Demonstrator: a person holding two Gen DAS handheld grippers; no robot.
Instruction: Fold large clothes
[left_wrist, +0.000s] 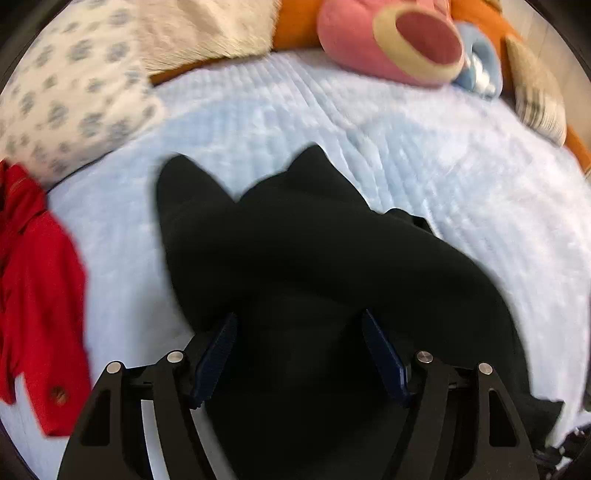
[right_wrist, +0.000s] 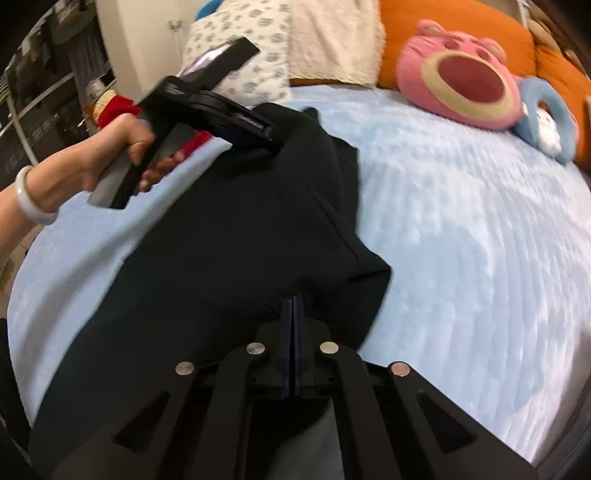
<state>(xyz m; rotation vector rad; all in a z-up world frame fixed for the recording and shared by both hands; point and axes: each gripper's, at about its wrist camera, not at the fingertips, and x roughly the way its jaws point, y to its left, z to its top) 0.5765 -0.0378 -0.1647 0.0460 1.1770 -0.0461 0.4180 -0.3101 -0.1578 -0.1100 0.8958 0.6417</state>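
Note:
A large black garment (left_wrist: 295, 240) lies partly folded on the light blue bedspread (left_wrist: 461, 177); it also shows in the right wrist view (right_wrist: 229, 229). My left gripper (left_wrist: 298, 325) is open, its blue pads (left_wrist: 218, 354) standing apart just above the black cloth. In the right wrist view the left gripper (right_wrist: 269, 138) reaches over the garment's far edge, held by a hand. My right gripper (right_wrist: 294, 299) is shut on a fold of the black garment near its right side.
A red garment (left_wrist: 37, 295) lies at the bed's left edge. A pink plush head (right_wrist: 461, 77), a blue plush (right_wrist: 546, 118), orange cushions (right_wrist: 461, 18), a patterned pillow (right_wrist: 243, 48) and a cream blanket (right_wrist: 332, 40) line the far side. The bedspread (right_wrist: 480, 240) stretches right.

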